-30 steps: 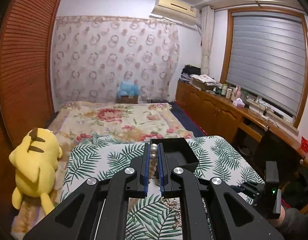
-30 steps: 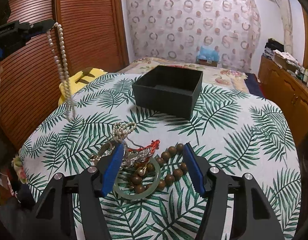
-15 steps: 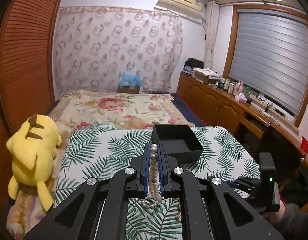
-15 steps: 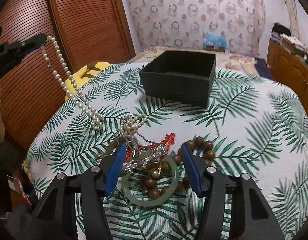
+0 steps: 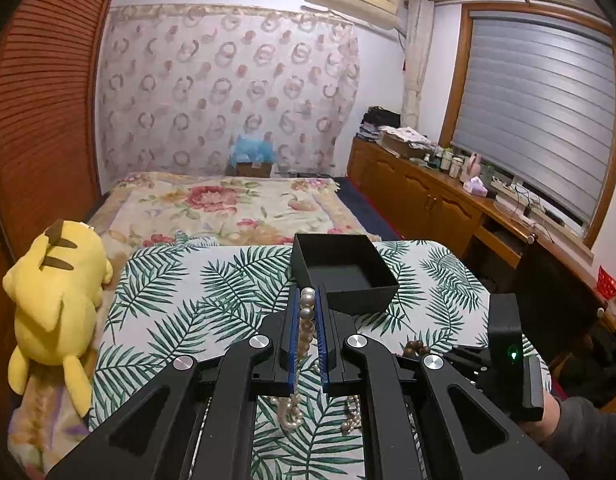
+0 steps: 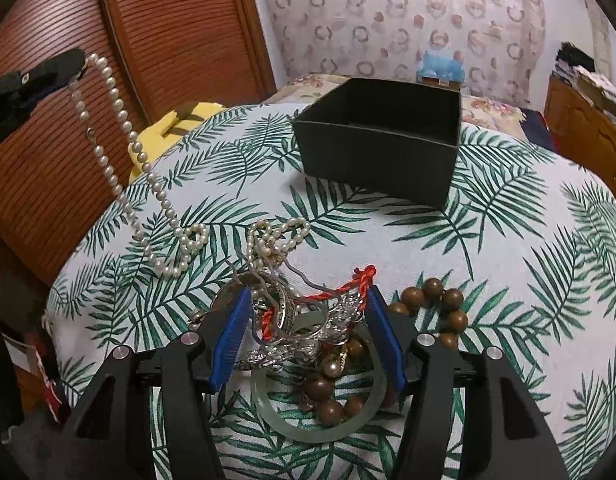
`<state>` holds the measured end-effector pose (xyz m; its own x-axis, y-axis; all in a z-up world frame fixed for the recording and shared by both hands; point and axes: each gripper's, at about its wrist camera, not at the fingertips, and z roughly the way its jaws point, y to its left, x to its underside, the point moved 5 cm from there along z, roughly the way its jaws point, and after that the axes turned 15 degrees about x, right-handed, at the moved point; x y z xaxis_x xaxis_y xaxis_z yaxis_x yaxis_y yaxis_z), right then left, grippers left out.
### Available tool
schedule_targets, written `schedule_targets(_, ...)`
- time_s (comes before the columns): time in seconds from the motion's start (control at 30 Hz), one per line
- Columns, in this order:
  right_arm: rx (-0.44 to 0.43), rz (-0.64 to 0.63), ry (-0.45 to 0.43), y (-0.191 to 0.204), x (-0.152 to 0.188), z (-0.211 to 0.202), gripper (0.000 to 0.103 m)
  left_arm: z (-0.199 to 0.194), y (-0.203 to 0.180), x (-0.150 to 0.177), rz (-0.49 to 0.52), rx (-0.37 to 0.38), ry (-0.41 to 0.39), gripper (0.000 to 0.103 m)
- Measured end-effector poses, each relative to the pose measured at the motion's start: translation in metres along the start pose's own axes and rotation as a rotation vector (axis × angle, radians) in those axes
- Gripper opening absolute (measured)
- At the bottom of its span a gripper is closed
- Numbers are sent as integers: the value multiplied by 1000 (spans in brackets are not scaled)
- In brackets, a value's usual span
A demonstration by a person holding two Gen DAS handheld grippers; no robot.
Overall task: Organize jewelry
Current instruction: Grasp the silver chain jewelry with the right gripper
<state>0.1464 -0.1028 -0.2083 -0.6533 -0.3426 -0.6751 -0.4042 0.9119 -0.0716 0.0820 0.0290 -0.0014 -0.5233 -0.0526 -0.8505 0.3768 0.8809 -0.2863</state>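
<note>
Pearl necklace (image 6: 120,120): limp, light, slippery strand; left gripper (image 5: 307,300) pinched shut on its upper beads, tail coiled on the leaf-print cloth (image 6: 507,240), short of the black box (image 6: 381,152). Right gripper (image 6: 308,332) wide open, straddling the tangled jewelry pile (image 6: 308,344); likely snags, best lifted singly.
</note>
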Motion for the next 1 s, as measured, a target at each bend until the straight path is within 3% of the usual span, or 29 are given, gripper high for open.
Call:
schedule_targets(0.1,9,-9,-14,0,0,-4,55,1,-2,0,1,0,2,7)
schedule_targets(0.13,24,-5,-24,-2,-1,-6,45,1,-2,0,1,0,1,7)
schedule_targets(0.17,16,1,-29,-3,-2,-9,44,1,-2,0,2,0,1,7)
schedule_targets(0.2,18,8,-36,-5,-3,-11,33,2,-3,1,4,0,2,7)
schedule_targets(0.33,15,26,-55,-12,-7,-18,10,4,-7,-1,11,3,3,7)
schedule_targets(0.5,-8,13,-77,-10,-10,-28,0,6,-10,-1,15,6,5,7)
schedule_targets(0.77,47,20,-90,-20,-4,-40,3,6,-12,-2,13,7,4,7)
schedule_targets(0.8,44,27,-84,-21,-1,-42,7,6,-12,-3,13,7,5,7)
schedule_targets(0.9,29,51,-66,-21,8,-44,42,9,-14,1,10,12,11,7)
schedule_targets(1.0,0,75,-40,-18,16,-42,45,12,-14,3,7,16,16,7)
